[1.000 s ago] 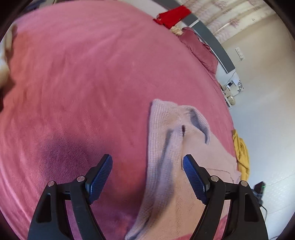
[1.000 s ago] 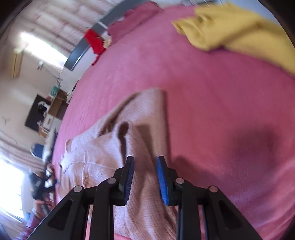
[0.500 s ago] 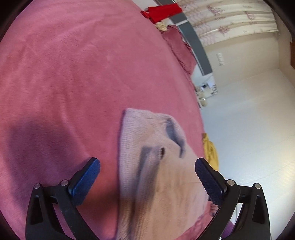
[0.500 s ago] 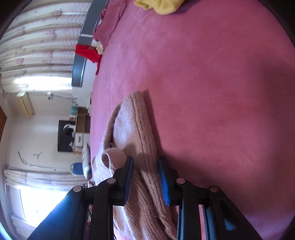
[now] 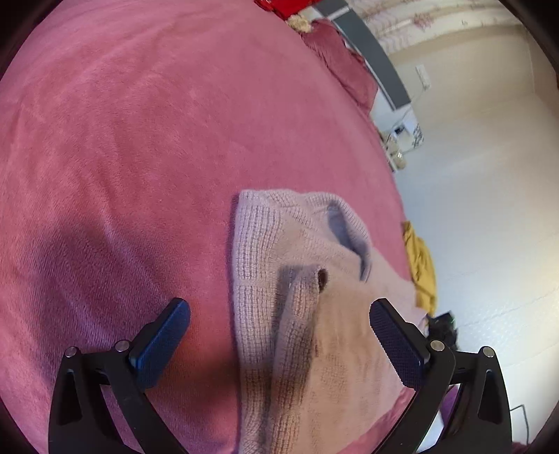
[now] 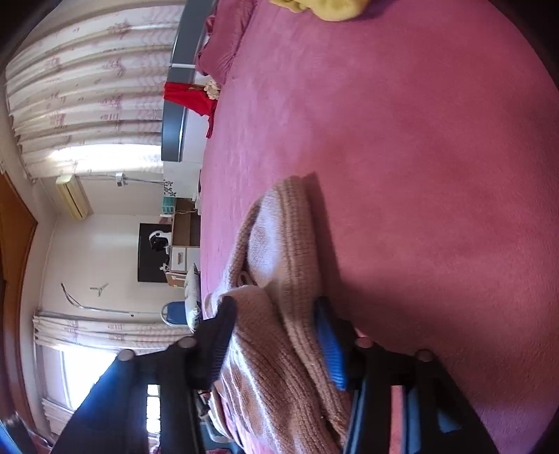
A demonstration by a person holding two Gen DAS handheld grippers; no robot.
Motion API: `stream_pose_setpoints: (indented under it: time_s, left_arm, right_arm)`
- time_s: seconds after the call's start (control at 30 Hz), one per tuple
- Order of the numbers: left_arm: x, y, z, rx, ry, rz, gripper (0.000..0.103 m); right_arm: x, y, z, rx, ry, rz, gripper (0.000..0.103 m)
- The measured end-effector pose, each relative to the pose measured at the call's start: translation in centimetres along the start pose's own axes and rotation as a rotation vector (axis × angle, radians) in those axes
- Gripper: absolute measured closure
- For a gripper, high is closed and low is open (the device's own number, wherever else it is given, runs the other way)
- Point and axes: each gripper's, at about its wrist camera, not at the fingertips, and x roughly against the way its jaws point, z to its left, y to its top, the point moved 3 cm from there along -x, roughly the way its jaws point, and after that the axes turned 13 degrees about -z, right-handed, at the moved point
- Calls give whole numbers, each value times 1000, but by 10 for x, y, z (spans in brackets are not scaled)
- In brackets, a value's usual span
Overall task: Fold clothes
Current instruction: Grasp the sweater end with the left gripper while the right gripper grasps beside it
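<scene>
A pale pink knitted sweater (image 5: 304, 290) lies bunched on the pink bedspread (image 5: 139, 157). My left gripper (image 5: 279, 335) is open, its blue pads wide apart and just above the sweater's near end. In the right wrist view the same sweater (image 6: 279, 251) runs between my right gripper's (image 6: 276, 328) blue pads, which hold a thick fold of it. The sweater's far end rests on the bedspread (image 6: 419, 157).
A yellow garment (image 5: 421, 265) hangs at the bed's right edge and shows at the top of the right wrist view (image 6: 325, 7). A red cloth (image 6: 188, 97) and pillows (image 5: 342, 66) lie by the grey headboard (image 5: 377, 59). Floor lies beyond the edge.
My left gripper opened wider and moved over the sweater. My right gripper rolled sideways and its pads spread around a thicker fold of the sweater.
</scene>
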Motion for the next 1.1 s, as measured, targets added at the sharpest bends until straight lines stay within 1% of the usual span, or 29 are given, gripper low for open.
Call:
stream_pose_setpoints:
  time_s: [0.07, 0.1, 0.13, 0.23, 0.3, 0.4, 0.47, 0.5, 0.6, 0.7, 0.73, 0.8, 0.83, 0.87, 0.93, 0.97, 1.03, 1.1]
  left_arm:
    - [-2, 0, 0, 2, -18, 24, 0]
    - [-4, 0, 0, 8, -26, 36, 0]
    - [-4, 2, 0, 20, -34, 46, 0]
    - [-8, 7, -5, 57, -106, 55, 0]
    - [-18, 8, -11, 50, -128, 73, 0]
    - [-31, 3, -19, -5, -112, 130, 0]
    - [-25, -1, -19, -39, -108, 149, 0]
    - [-26, -1, -20, -42, -107, 154, 0]
    - [-26, -1, -23, -57, -101, 167, 0]
    - [-37, 2, -31, -56, -93, 177, 0]
    - [-39, 2, -34, -58, -87, 182, 0]
    - [-39, 2, -36, -71, -66, 195, 0]
    - [-34, 0, -30, -81, -53, 202, 0]
    - [-29, -1, -26, -92, -40, 209, 0]
    - [-32, -3, -31, -135, -3, 223, 0]
    - [-33, -4, -33, -159, 15, 228, 0]
    - [-33, -7, -37, -214, 44, 233, 0]
    - [-30, -11, -38, -261, 57, 227, 0]
  right_arm:
    - [-4, 0, 9, 40, 3, 22, 28]
    - [-9, 0, 15, 60, 8, 40, 24]
    - [-14, 0, 19, 81, 1, 62, 17]
    - [-28, -2, 27, 141, -56, 139, 16]
    - [-38, -3, 31, 187, -89, 182, 16]
    - [-46, -3, 36, 227, -108, 219, 12]
    - [-53, -2, 39, 258, -128, 247, 10]
    - [-57, -2, 40, 276, -138, 263, 9]
    - [-65, -6, 43, 328, -162, 316, 1]
    - [-70, -12, 42, 375, -204, 348, 0]
    - [-70, -14, 41, 380, -215, 352, 1]
    - [-67, -14, 36, 374, -241, 344, 8]
    - [-64, -11, 32, 362, -261, 329, 21]
    - [-60, -8, 26, 344, -283, 314, 37]
    - [-54, -3, 19, 312, -318, 296, 51]
    - [-52, -2, 18, 317, -321, 296, 55]
    - [-51, -3, 18, 337, -332, 293, 56]
    - [-51, -4, 20, 362, -345, 300, 56]
